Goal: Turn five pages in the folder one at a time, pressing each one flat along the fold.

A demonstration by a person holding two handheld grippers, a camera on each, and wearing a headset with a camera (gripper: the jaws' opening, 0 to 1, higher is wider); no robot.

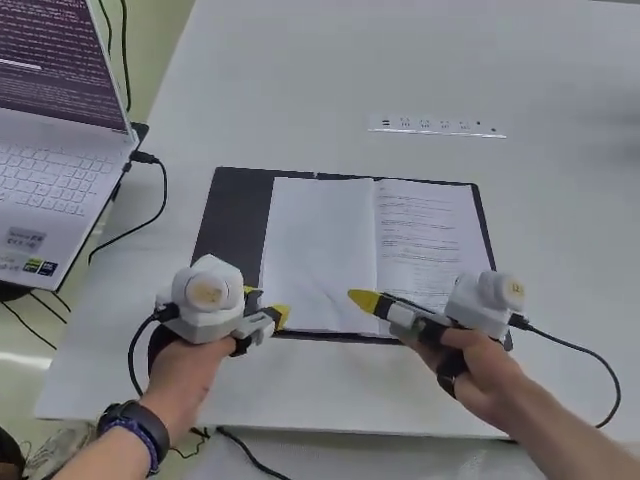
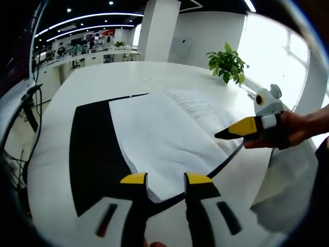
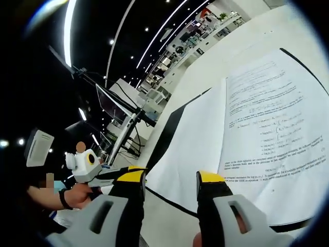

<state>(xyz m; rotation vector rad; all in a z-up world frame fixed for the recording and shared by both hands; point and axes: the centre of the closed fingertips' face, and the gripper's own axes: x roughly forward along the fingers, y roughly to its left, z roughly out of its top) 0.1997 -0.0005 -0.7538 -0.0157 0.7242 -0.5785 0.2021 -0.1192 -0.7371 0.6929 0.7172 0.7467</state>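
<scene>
Folder, one; left gripper, right gripper, jaws apart.

text: none legible | folder page: print too small | laptop screen: blurred

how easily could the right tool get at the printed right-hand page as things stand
Probably yes: the right tool hovers with open jaws at the near edge of the folder, close to the printed page, with nothing between them. The left tool sits over by the blank page, out of its way.
</scene>
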